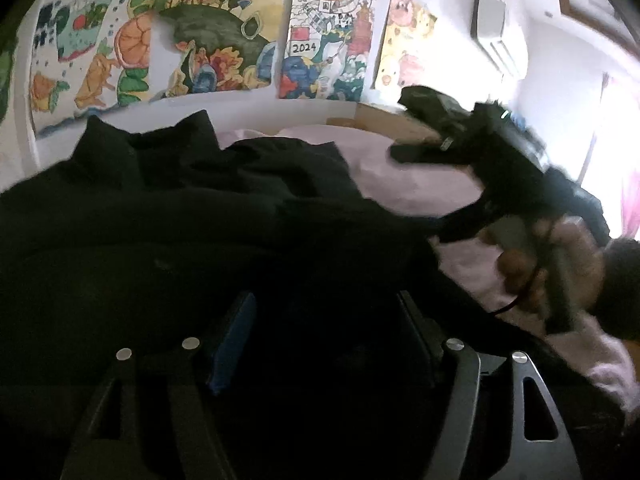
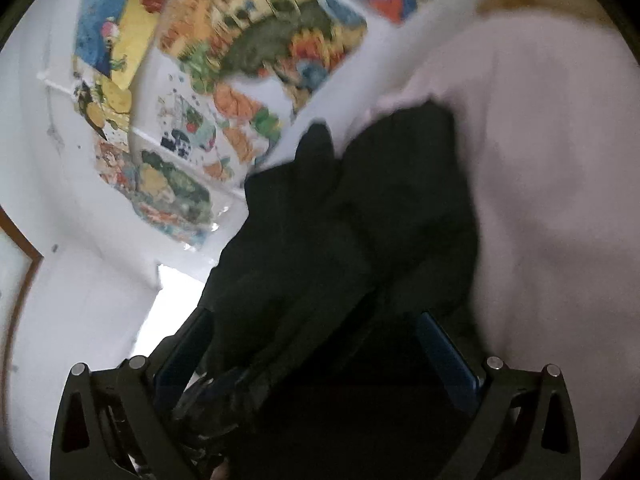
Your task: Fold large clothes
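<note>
A large black garment [image 1: 192, 216] lies bunched on a pale pink bed sheet [image 1: 404, 184]. My left gripper [image 1: 324, 340] sits low over it, jaws wide apart, with black cloth lying between the blue-padded fingers [image 1: 234, 344]. My right gripper [image 1: 416, 128] shows at the right of the left wrist view, held in a hand, jaws apart above the sheet. In the right wrist view the right gripper [image 2: 316, 344] is open with the black garment [image 2: 360, 208] hanging in front of and between its fingers. The view is blurred.
Colourful drawings [image 1: 208, 36] cover the white wall behind the bed. An air conditioner [image 1: 496, 36] hangs at the upper right. A bright window with a pink curtain [image 1: 628, 184] is at the far right. A wooden headboard edge [image 1: 380, 120] shows behind the sheet.
</note>
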